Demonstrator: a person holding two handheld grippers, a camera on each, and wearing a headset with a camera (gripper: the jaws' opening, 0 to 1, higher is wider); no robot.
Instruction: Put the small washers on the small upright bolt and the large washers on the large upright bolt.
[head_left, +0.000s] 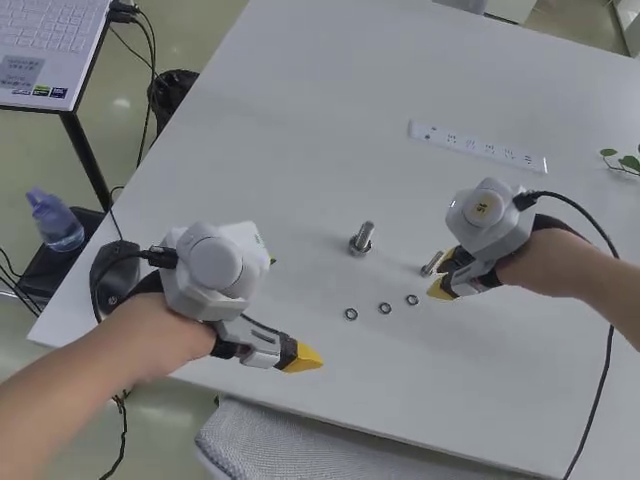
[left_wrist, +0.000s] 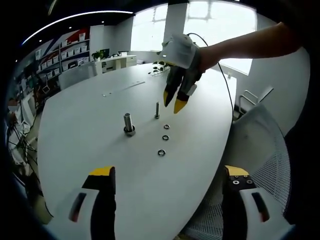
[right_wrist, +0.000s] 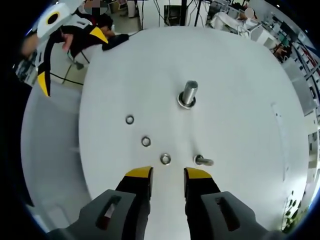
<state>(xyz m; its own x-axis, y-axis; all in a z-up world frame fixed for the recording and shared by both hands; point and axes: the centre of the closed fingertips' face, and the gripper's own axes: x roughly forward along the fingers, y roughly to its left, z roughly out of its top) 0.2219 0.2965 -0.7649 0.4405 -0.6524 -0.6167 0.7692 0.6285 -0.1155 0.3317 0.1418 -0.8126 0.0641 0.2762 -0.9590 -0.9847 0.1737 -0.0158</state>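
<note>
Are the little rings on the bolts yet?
Not yet. Done: nothing sure; the big bolt has a ring at its foot, but I can't tell if it's a washer. In hand: nothing; the right gripper is open, its fingers pointing at the nearest of three loose washers beside the small bolt. Left: all three washers to place.

Shiny metal washers (head_left: 385, 308), metal large bolt (head_left: 362, 238), matt table (head_left: 300, 120)

Three washers (head_left: 385, 308) lie in a row on the white table (head_left: 330, 120), the right tool (head_left: 440, 291) just beside them.
</note>
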